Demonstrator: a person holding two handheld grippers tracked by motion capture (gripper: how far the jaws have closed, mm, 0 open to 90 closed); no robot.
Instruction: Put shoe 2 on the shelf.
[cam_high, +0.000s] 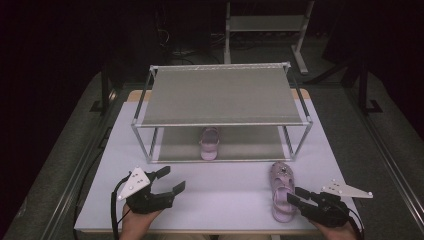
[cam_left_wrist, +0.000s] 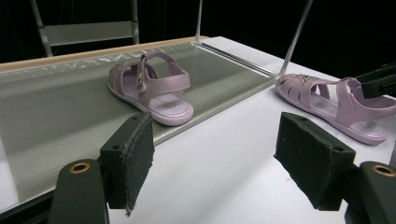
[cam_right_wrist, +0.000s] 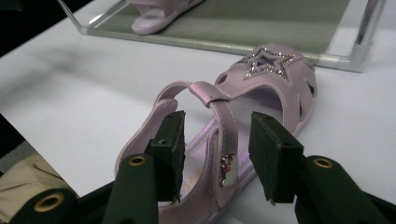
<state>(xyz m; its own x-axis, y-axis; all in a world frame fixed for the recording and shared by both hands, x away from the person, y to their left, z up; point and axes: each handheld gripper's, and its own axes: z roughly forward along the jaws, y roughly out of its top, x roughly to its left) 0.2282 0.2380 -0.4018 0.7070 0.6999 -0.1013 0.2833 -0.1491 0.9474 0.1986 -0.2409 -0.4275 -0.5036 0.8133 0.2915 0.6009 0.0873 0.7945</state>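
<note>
A pink sandal (cam_high: 281, 192) (cam_right_wrist: 275, 88) with a glittery star lies on the white table (cam_high: 225, 200), toe toward the rack. My right gripper (cam_high: 292, 195) (cam_right_wrist: 217, 149) straddles its buckle-side ankle strap: one pad sits inside the shoe, the other outside, and neither presses on the strap. The matching sandal (cam_high: 209, 145) (cam_left_wrist: 154, 88) stands on the lower shelf of the two-tier metal rack (cam_high: 220, 95). My left gripper (cam_high: 175, 178) (cam_left_wrist: 215, 158) hovers open over the table at front left, nothing between its pads, pointing at the rack.
The rack's thin corner posts (cam_high: 305, 140) stand just beyond the table sandal. The table's front edge (cam_high: 200, 231) lies right under both hands. A second metal shelf (cam_high: 265, 22) stands in the dark behind the table.
</note>
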